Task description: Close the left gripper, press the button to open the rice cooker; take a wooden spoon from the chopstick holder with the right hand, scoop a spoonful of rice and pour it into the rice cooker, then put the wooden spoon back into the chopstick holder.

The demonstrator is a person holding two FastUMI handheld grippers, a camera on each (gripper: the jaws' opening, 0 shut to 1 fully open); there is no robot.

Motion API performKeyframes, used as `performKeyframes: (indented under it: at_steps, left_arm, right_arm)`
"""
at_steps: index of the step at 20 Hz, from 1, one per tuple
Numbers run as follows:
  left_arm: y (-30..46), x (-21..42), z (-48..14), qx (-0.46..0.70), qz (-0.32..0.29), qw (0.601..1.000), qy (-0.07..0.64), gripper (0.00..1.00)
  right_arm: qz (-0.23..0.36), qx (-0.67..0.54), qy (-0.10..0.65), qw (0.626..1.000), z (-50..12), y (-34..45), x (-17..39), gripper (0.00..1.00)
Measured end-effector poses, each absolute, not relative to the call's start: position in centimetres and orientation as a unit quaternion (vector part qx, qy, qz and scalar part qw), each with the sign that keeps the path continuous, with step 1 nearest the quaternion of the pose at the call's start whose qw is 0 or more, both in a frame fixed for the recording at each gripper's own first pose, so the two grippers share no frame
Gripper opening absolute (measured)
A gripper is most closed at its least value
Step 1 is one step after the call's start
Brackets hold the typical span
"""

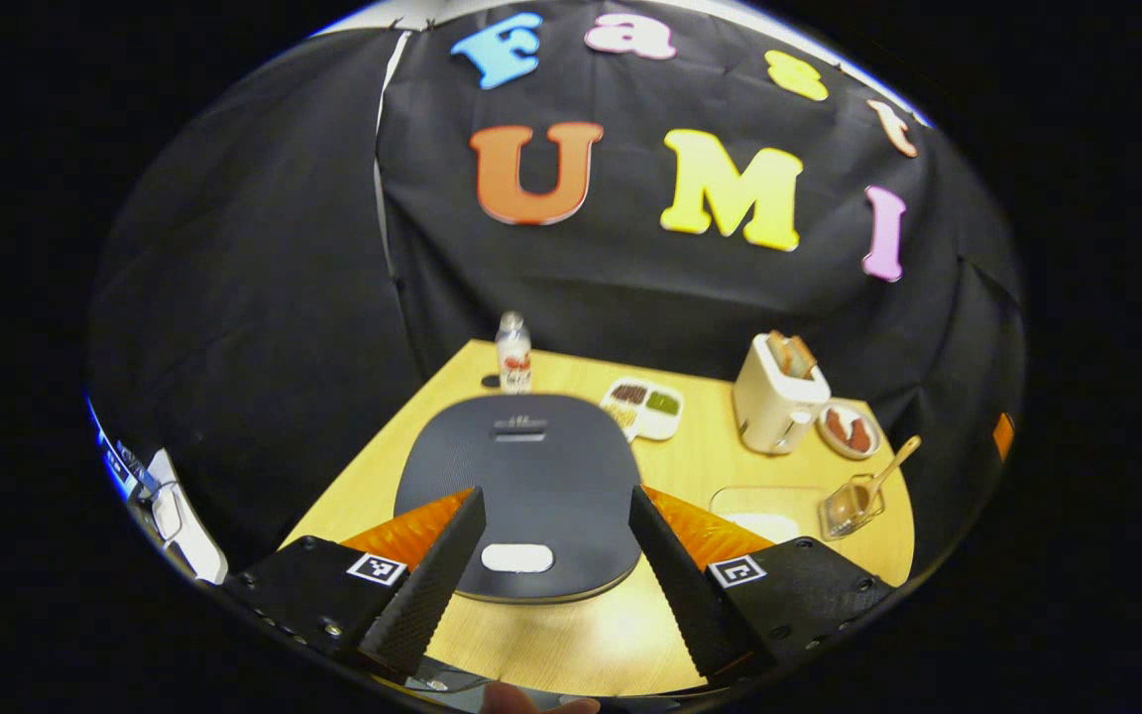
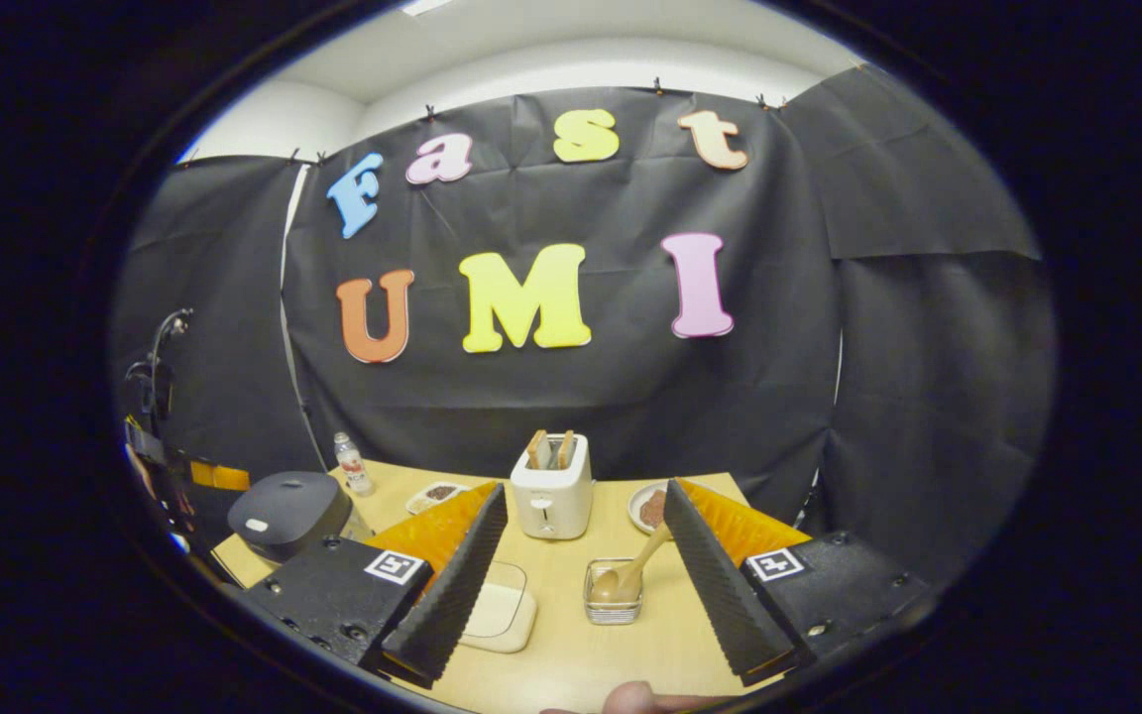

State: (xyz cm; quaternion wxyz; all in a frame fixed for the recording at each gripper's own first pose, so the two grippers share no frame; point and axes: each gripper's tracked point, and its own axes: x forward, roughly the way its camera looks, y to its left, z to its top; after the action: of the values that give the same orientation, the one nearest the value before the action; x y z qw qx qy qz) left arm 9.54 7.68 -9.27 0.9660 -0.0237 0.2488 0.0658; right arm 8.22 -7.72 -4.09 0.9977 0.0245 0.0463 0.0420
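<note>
The dark grey rice cooker (image 1: 531, 466) sits with its lid down right in front of my left gripper (image 1: 555, 493), which is open, a finger on either side of the lid. The cooker's white button (image 1: 517, 558) lies between the fingers, untouched. A wooden spoon (image 1: 894, 463) leans in a clear chopstick holder (image 1: 849, 508) at the right. Beside it is a clear-lidded rice box (image 1: 764, 508). My right gripper (image 2: 585, 488) is open and holds nothing, above the table, with the spoon (image 2: 638, 565), holder (image 2: 613, 607) and rice box (image 2: 507, 610) ahead of it. The rice cooker (image 2: 288, 511) is far left.
A white toaster (image 1: 777, 402) with bread stands at the back, a small plate (image 1: 849, 431) beside it. A divided dish (image 1: 642, 405) and a bottle (image 1: 513, 353) sit behind the cooker. In the right gripper view the toaster (image 2: 553, 486) is straight ahead. Black cloth walls the table.
</note>
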Motion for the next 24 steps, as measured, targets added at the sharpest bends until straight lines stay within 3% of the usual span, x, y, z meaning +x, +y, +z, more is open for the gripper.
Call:
performKeyframes:
  at_steps: [1, 2, 3, 5, 6, 7, 8, 10, 11, 12, 13, 14, 15, 16, 24]
  left_arm:
    - [6.8, 8.9, -7.3, -0.024, 0.052, 0.974, 0.221, 0.95]
    - [6.0, 7.5, -5.9, -0.027, 0.035, 0.979, 0.199, 0.95]
    - [4.6, 6.5, -4.1, -0.029, 0.021, 0.983, 0.178, 0.95]
    - [3.2, 4.0, -2.0, -0.038, 0.002, 0.988, 0.148, 0.95]
    - [2.6, 2.8, -1.4, -0.044, -0.002, 0.990, 0.136, 0.95]
    - [2.5, 1.5, -1.2, -0.050, -0.003, 0.991, 0.125, 0.95]
    - [2.2, 0.5, -0.8, -0.047, -0.001, 0.992, 0.114, 0.95]
    - [1.6, -1.8, 0.1, -0.027, -0.004, 0.996, 0.089, 0.95]
    - [1.1, -2.8, 0.5, -0.017, -0.008, 0.997, 0.076, 0.95]
    - [0.6, -3.8, 1.0, -0.009, -0.014, 0.998, 0.065, 0.95]
    - [0.1, -4.9, 1.4, -0.005, -0.018, 0.998, 0.054, 0.95]
    - [-0.4, -5.9, 1.6, -0.002, -0.023, 0.999, 0.045, 0.95]
    - [-0.8, -6.8, 1.7, 0.001, -0.026, 0.999, 0.038, 0.95]
    - [-1.2, -7.5, 1.6, 0.003, -0.027, 0.999, 0.035, 0.94]
    - [-2.2, -9.8, 1.1, 0.030, -0.029, 0.999, 0.008, 0.94]
  right_arm:
    - [0.037, 0.023, 0.039, 0.998, -3.5, -7.7, 7.0, 1.00]
    - [0.032, 0.025, 0.032, 0.999, -2.9, -7.6, 5.8, 0.93]
    - [0.027, 0.027, 0.026, 0.999, -2.3, -7.6, 4.5, 1.00]
    - [0.019, 0.031, 0.013, 0.999, -1.1, -7.4, 2.3, 1.00]
    - [0.016, 0.030, 0.006, 0.999, -0.6, -7.3, 1.2, 0.93]
    - [0.013, 0.029, -0.001, 0.999, -0.2, -7.1, 0.1, 0.93]
    - [0.010, 0.028, -0.006, 1.000, 0.2, -6.8, -0.8, 1.00]
    - [0.007, 0.024, -0.010, 1.000, 0.3, -6.3, -2.8, 1.00]
    - [0.007, 0.023, -0.011, 1.000, 0.3, -5.9, -3.7, 0.93]
    - [0.006, 0.021, -0.013, 1.000, 0.3, -5.6, -4.6, 1.00]
    - [0.006, 0.019, -0.014, 1.000, 0.3, -5.3, -5.3, 1.00]
    - [0.005, 0.019, -0.013, 1.000, 0.1, -5.0, -6.0, 0.93]
    - [0.006, 0.021, -0.009, 1.000, -0.2, -4.6, -6.7, 0.93]
    - [0.007, 0.024, -0.007, 1.000, -0.5, -4.2, -7.3, 1.00]
    - [0.004, 0.012, 0.004, 1.000, -1.7, -3.7, -9.2, 1.00]
